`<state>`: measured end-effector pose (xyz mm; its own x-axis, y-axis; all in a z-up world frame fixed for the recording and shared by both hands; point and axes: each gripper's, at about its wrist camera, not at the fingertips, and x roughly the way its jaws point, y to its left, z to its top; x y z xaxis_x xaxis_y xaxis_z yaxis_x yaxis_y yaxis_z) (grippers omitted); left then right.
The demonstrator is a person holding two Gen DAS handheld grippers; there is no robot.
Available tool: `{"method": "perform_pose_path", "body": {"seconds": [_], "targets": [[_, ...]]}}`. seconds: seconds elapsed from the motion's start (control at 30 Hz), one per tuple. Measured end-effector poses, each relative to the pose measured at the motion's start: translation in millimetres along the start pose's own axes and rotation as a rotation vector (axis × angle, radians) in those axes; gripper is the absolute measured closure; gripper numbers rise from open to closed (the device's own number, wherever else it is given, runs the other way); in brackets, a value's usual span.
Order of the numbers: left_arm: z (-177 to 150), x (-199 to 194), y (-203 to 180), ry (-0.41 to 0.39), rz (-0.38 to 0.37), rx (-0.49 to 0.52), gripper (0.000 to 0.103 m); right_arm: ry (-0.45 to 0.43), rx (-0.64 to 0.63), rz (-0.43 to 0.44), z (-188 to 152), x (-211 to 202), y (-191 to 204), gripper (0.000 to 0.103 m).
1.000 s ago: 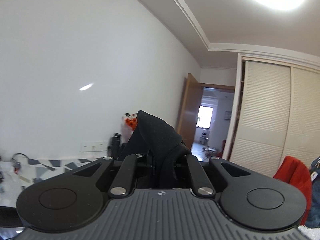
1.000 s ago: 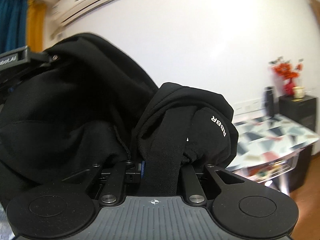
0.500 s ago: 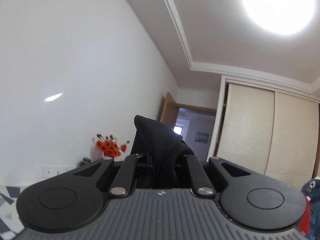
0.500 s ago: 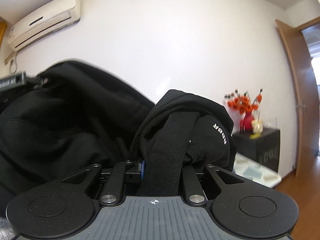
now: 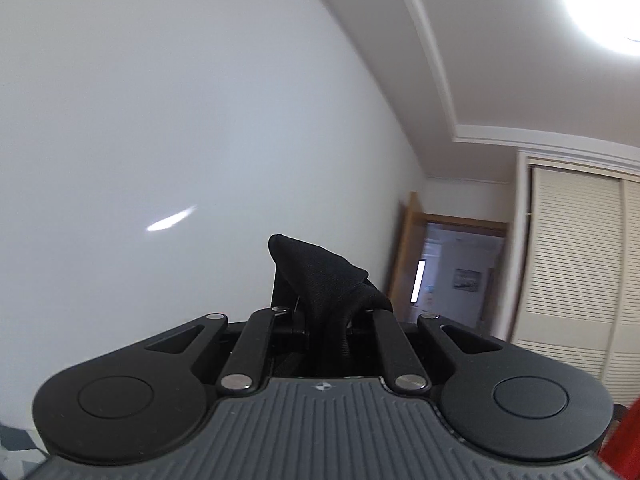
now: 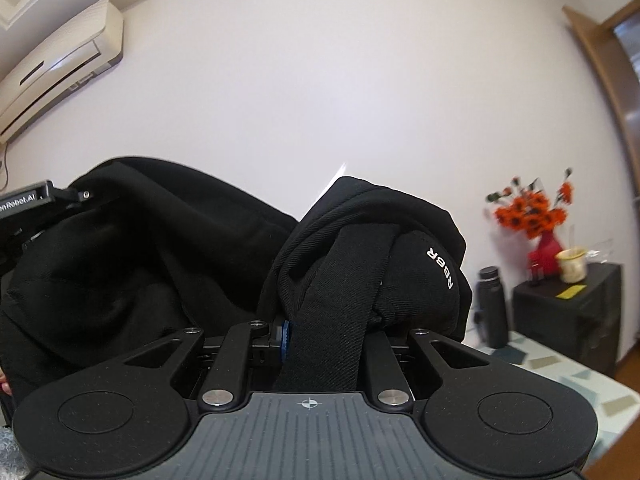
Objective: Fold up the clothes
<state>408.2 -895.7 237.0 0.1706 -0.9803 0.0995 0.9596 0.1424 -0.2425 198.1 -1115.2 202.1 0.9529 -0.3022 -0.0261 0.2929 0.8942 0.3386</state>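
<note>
Fingers point(image 6: 288, 330) pinch black garment point(image 6: 160, 248) (bunched, w/ lettering).

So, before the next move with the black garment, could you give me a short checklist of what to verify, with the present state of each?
1. Left gripper shut on the black garment: ok, cloth is pinched between the fingers.
2. Right gripper shut on the garment: ok, a thick bunched fold sits in it.
3. Both grippers lifted: ok, both cameras face wall and ceiling.
4. Cloth between the grippers hangs flat: cannot tell, only heaped cloth shows in the right view.
5. Folding surface free below: cannot tell, out of view.
6. Flower vase and dark bottle apart from the cloth: ok, they stand to the right.
</note>
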Motion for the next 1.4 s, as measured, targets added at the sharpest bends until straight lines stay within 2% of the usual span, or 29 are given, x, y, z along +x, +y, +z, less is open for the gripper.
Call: {"method": "perform_pose_path", "body": {"seconds": [0.17,0.33,0.43,0.47,0.6,0.67,0.73,0.83,0.9,1.03,1.13,1.27,1.4], "targets": [[-26,64,10,0.038,0.079,-0.031,0.093,0.022,0.076,0.072,2,97,-65,0.090],[-52,129,20,0.076,0.158,-0.062,0.093,0.084,0.133,0.081,12,180,-165,0.090],[-68,168,26,0.099,0.204,-0.082,0.093,0.102,0.016,0.009,25,217,-210,0.090],[-76,185,25,0.107,0.199,-0.103,0.093,0.105,-0.025,-0.007,30,230,-224,0.090],[-100,225,30,0.101,0.124,-0.157,0.092,0.098,-0.130,-0.008,52,277,-272,0.090],[-109,238,38,0.113,0.136,-0.143,0.092,0.096,-0.183,0.011,58,286,-276,0.089],[-117,253,52,0.147,0.192,-0.168,0.092,0.105,-0.227,0.032,59,299,-279,0.089],[-139,254,83,0.210,0.330,-0.201,0.092,0.159,-0.269,0.070,47,327,-282,0.089],[-160,246,108,0.280,0.440,-0.229,0.092,0.217,-0.279,0.109,28,353,-287,0.089],[-209,226,164,0.443,0.674,-0.267,0.092,0.342,-0.296,0.210,-26,407,-282,0.089],[-250,196,199,0.520,0.805,-0.291,0.092,0.432,-0.344,0.275,-72,447,-269,0.089],[-285,141,234,0.555,0.860,-0.431,0.092,0.523,-0.363,0.315,-122,495,-244,0.089],[-293,115,257,0.553,0.862,-0.447,0.090,0.546,-0.356,0.307,-143,510,-191,0.089]]}}
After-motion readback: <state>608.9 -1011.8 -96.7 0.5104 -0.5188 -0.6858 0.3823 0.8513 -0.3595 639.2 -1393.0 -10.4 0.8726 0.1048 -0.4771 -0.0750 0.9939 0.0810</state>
